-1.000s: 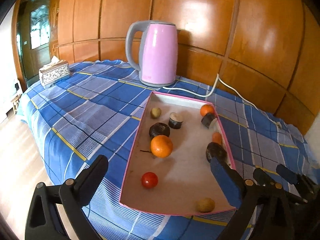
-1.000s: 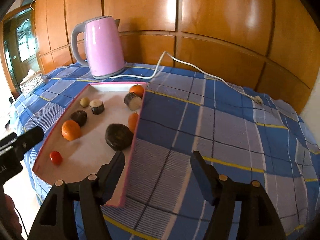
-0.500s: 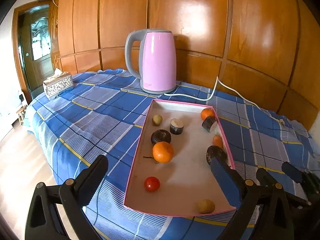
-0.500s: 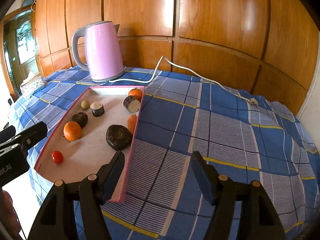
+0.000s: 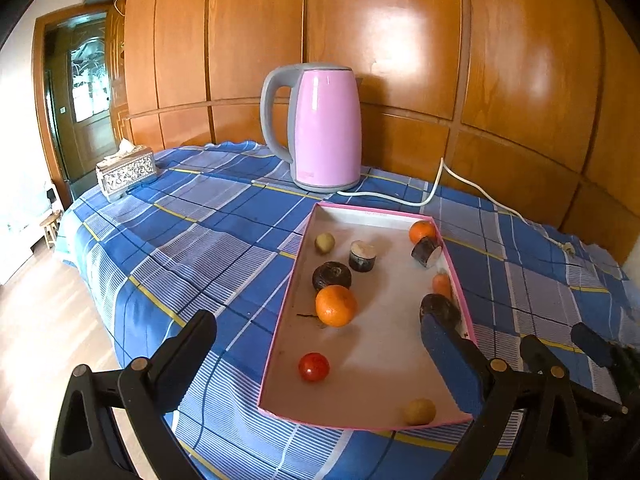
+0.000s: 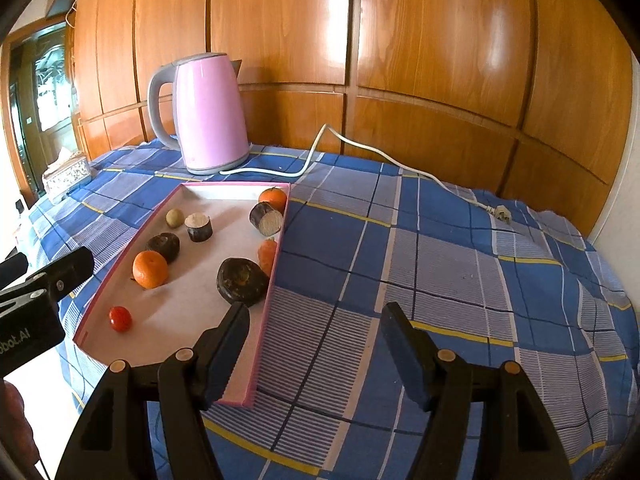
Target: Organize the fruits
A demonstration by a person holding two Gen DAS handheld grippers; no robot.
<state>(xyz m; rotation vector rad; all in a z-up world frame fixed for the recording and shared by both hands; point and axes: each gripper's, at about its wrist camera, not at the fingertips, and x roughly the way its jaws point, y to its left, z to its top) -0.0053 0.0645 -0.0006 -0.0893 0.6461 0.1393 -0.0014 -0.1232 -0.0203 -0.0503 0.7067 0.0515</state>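
I see one surface (image 5: 208, 216) under a blue checked cloth, backed by wood panelling. On it stand one pink kettle (image 5: 324, 128) with a white cord (image 6: 360, 148), one patterned tissue box (image 5: 126, 168), and one shallow pink-rimmed tray (image 5: 370, 216) that holds all the fruit.

Counting in the tray from my left wrist view: two oranges, the big one (image 5: 335, 305) mid-tray and another (image 5: 422, 231) in the far right corner; two dark round fruits (image 5: 331, 275); two dark cut pieces with pale faces (image 5: 362, 255); two small yellowish fruits, one far (image 5: 324, 243) and one near the front edge (image 5: 419, 411); one small orange piece (image 5: 441, 283) against the right rim; one red tomato (image 5: 314, 366).

My right wrist view hides the near yellowish fruit but shows the plug (image 6: 502, 213) at the cord's end.

My left hand-held gripper (image 5: 316, 354) hangs over the tray's near end, jaws wide apart, nothing between them. My right hand-held gripper (image 6: 316, 330) sits over the tray's right rim and the cloth, jaws likewise spread and empty.
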